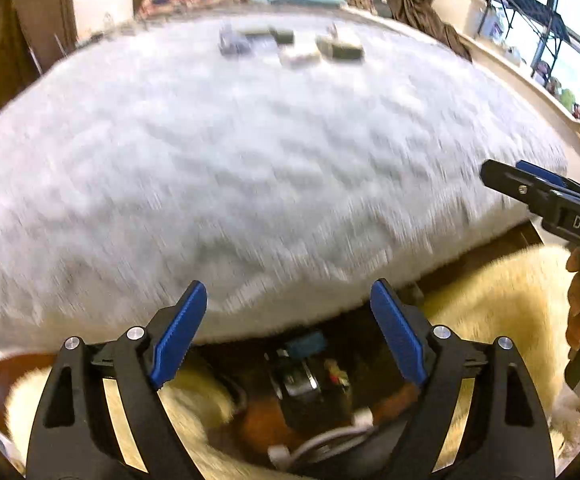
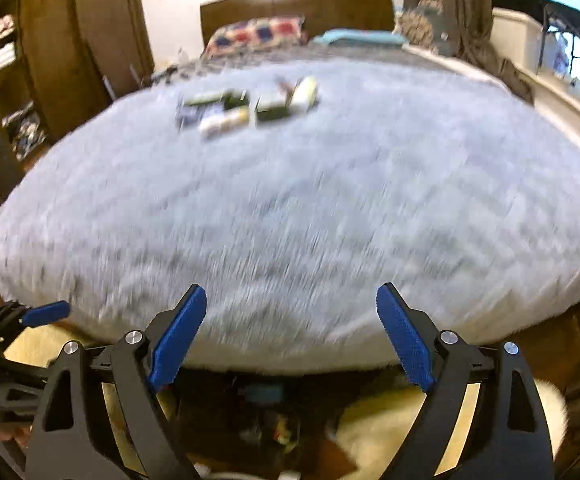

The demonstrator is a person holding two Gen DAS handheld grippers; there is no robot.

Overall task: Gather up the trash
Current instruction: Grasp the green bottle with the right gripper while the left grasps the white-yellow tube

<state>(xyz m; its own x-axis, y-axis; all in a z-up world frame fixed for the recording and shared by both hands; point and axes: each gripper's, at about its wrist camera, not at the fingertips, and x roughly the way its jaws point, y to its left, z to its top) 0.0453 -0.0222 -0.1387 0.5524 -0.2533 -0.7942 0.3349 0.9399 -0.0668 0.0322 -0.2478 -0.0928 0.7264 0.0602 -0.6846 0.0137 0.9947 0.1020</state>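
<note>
Fluffy grey bed blanket (image 2: 290, 208) carries small blurred packets and wrappers (image 2: 250, 106) far ahead of both spread, empty jaws, probably light, crushable, pinchable at edges.

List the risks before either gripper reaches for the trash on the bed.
1. The small trash pieces lie clustered, some touching, so one grab may knock its neighbours.
2. They rest on a soft furry blanket; fingers could snag the pile.
3. Both views are motion-blurred, so aim may be poor.
</note>
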